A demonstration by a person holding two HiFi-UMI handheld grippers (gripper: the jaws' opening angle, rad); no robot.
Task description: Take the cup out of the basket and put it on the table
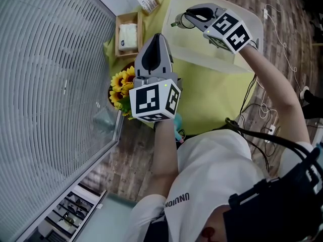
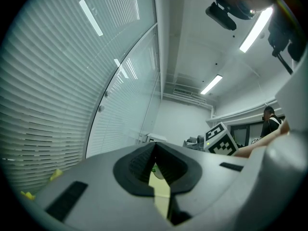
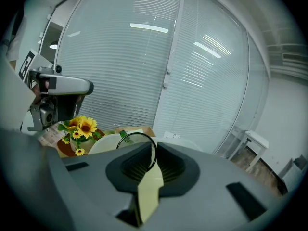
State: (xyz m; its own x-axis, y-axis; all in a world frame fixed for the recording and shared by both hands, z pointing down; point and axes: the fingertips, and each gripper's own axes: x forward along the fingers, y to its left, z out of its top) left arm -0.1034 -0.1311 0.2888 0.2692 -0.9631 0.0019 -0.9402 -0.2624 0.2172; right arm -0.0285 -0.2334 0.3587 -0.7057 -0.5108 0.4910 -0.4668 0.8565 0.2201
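Observation:
My right gripper (image 1: 182,18) hangs over the white plastic basket (image 1: 212,54) at the far side of the table. It is shut on the thin rim of a clear glass cup (image 1: 177,22). In the right gripper view the cup's rim (image 3: 134,134) shows as a dark ring, pinched between the nearly closed jaws of the right gripper (image 3: 153,144). My left gripper (image 1: 157,37) is raised in front of me, left of the basket, its jaws together with nothing in them. The left gripper (image 2: 154,144) points up toward the window and ceiling.
A yellow-green cloth (image 1: 212,100) covers the table. Sunflowers in a pot (image 1: 121,89) stand at its left edge, with a wooden box (image 1: 128,34) behind them. Slatted blinds (image 1: 45,84) fill the left side. Cables (image 1: 265,112) lie on the wood floor at the right.

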